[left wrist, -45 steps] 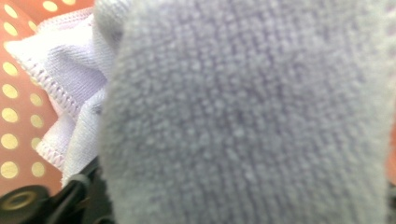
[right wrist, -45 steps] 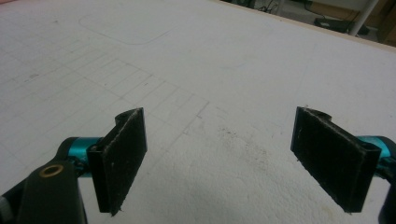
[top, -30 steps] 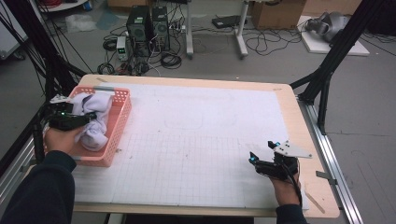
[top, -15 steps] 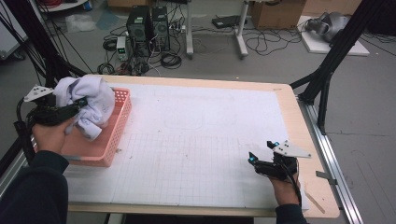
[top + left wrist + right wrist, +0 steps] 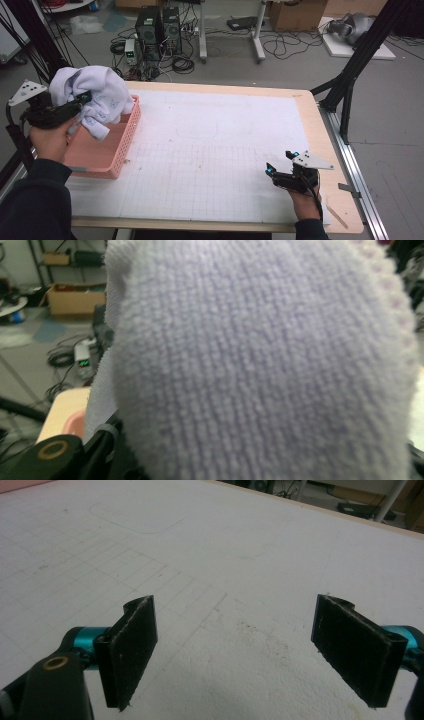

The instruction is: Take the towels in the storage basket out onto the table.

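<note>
Hanging from the left gripper (image 5: 82, 102), a bunched white towel (image 5: 97, 100) sits above the far end of the pink basket (image 5: 112, 150), clear of its floor as far as I can judge from above. The jaws are pinched on a fold of the cloth; in the left gripper view the towel (image 5: 260, 360) presses right up against the lens, so the grip itself is hidden there, but from the high view the bundle plainly drapes off the jaw tips toward the table's middle, with 1 loose tail dangling down toward the basket's inner wall.

Across the gridded white mat (image 5: 210, 150) the surface is bare, and that open stretch lies to the right of the towel, between the 2 hands.

At the near right corner the right gripper (image 5: 280, 167) rests low on the mat with its jaws spread wide and nothing between them; the right gripper view shows both black pads (image 5: 132, 645) apart over bare grid lines, pointing toward the table's centre.

So the cloth is entirely the left hand's business: the right gripper is well apart from it, and any spreading would, I think, mean carrying the bundle rightward out over the mat.
</note>
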### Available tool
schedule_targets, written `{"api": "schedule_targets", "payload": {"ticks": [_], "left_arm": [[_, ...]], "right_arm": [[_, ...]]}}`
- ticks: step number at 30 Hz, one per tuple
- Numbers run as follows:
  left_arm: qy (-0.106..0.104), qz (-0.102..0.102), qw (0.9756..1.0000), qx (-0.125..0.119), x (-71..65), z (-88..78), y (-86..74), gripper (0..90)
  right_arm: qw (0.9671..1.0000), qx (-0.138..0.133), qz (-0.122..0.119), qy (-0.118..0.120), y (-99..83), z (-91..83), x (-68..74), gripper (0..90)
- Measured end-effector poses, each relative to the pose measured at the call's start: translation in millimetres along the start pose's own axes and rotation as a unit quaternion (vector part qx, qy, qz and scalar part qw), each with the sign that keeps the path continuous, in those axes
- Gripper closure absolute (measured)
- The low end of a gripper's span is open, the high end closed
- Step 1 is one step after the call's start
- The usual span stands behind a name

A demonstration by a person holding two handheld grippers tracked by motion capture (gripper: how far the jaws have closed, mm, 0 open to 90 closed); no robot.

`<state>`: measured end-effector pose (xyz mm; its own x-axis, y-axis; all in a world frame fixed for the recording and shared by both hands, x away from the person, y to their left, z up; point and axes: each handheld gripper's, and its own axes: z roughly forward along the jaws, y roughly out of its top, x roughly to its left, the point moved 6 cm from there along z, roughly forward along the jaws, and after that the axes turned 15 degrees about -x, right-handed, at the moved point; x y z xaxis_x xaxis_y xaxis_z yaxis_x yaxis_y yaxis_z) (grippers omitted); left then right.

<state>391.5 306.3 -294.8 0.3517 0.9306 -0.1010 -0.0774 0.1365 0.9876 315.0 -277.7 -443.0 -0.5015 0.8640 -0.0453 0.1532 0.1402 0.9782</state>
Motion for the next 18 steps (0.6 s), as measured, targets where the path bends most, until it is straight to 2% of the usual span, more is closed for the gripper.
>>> {"api": "schedule_targets", "payload": {"ticks": [1, 2, 7, 13, 16, 18], "left_arm": [[-0.011, -0.006, 0.9998, -0.013, -6.6, 0.7, 7.5, 59.2], [-0.011, -0.006, 0.9998, -0.013, -6.6, 0.7, 7.5, 59.2], [-0.046, -0.001, 0.9984, -0.033, -28.5, 5.1, 21.4, 59.2], [-0.094, -0.004, 0.9945, -0.046, -61.5, 12.1, 29.2, 59.1], [-0.117, -0.006, 0.9919, -0.049, -79.0, 16.1, 27.1, 59.0], [-0.134, 0.0, 0.9898, -0.047, -91.3, 20.2, 22.3, 58.9]], "right_arm": [[1.0, 0.001, -0.001, 0.001, -0.1, 0.3, 0.2, 17.3], [1.0, 0.001, -0.001, 0.001, -0.1, 0.3, 0.2, 17.3], [1.0, 0.0, -0.002, 0.004, 0.4, 0.7, 1.9, 17.3], [1.0, 0.0, -0.002, 0.004, 0.7, 0.1, 1.5, 17.3], [1.0, -0.001, -0.001, 0.004, 0.9, 0.0, 1.5, 17.3], [1.0, -0.003, -0.003, 0.003, 1.1, 0.0, 1.1, 17.3]]}}
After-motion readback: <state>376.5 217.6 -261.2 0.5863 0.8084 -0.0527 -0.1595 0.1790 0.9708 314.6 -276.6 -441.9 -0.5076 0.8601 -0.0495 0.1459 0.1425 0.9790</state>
